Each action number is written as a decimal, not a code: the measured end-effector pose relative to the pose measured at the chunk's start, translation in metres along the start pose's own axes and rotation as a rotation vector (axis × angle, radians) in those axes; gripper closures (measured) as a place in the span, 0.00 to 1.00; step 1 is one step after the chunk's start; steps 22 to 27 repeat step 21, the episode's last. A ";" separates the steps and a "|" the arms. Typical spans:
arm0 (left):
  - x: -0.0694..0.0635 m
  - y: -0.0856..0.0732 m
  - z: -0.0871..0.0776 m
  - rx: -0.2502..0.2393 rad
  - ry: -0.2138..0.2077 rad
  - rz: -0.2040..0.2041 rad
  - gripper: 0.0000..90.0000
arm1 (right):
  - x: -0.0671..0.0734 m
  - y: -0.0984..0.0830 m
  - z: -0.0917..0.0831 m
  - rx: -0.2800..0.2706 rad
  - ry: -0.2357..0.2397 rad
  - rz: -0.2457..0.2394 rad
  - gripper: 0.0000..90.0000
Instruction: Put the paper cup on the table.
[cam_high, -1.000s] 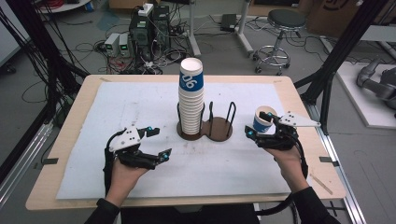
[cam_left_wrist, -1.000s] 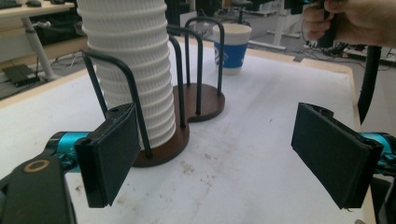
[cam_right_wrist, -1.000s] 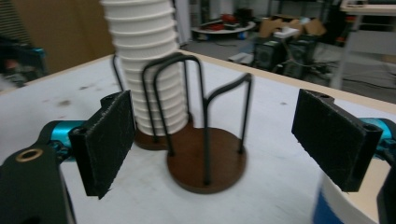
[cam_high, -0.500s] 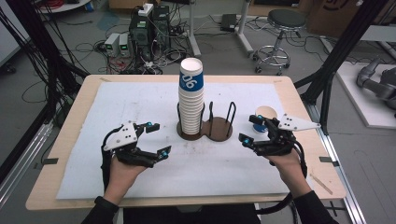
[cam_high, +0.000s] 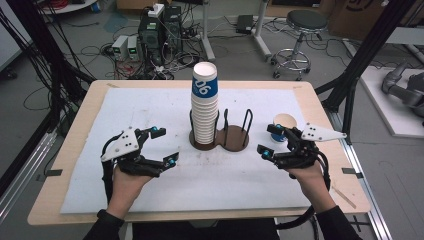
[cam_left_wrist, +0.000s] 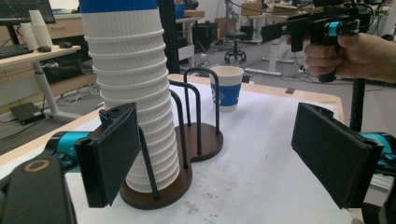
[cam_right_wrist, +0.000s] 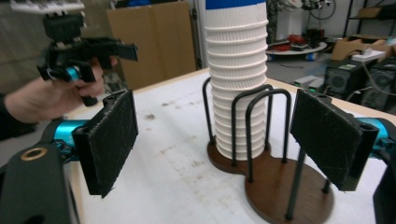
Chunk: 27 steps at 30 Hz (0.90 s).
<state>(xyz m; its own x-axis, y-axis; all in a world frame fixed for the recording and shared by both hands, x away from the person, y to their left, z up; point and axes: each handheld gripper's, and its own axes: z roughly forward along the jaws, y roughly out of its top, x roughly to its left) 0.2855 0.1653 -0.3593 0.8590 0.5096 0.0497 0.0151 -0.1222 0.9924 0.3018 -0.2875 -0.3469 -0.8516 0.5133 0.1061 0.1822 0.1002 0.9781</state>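
Observation:
A tall stack of white ribbed paper cups (cam_high: 205, 107), its top one banded blue, stands in the left seat of a dark wooden holder (cam_high: 235, 142) with black wire loops; the right seat is bare. One blue-banded cup (cam_high: 284, 122) stands upright on the mat to the right. My right gripper (cam_high: 268, 141) sits just left of that cup, apart from it; its jaws have just closed a little and stand open with nothing between them. My left gripper (cam_high: 165, 146) rests open left of the holder. The stack (cam_left_wrist: 130, 93) and cup (cam_left_wrist: 227, 88) lie ahead of the left jaws.
A white mat (cam_high: 150, 105) covers the wooden table (cam_high: 320, 100). Beyond the far edge are computers (cam_high: 150, 35), cables and a stool (cam_high: 305, 22) on the floor. A black frame post (cam_high: 360, 65) rises at the right.
My right gripper has drawn back from the single cup, leftward and toward the person, leaving the cup standing on the mat. The left gripper has stayed put.

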 end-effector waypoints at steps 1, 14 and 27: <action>0.000 0.000 0.000 0.000 0.000 0.000 0.17 | 0.000 0.000 0.000 0.004 -0.004 0.000 0.17; 0.001 -0.002 0.000 0.013 0.005 -0.002 0.17 | -0.001 0.000 0.000 0.030 -0.019 0.009 0.17; 0.001 -0.003 0.001 0.021 0.009 -0.009 0.17 | -0.003 0.000 0.000 0.025 -0.016 0.007 0.17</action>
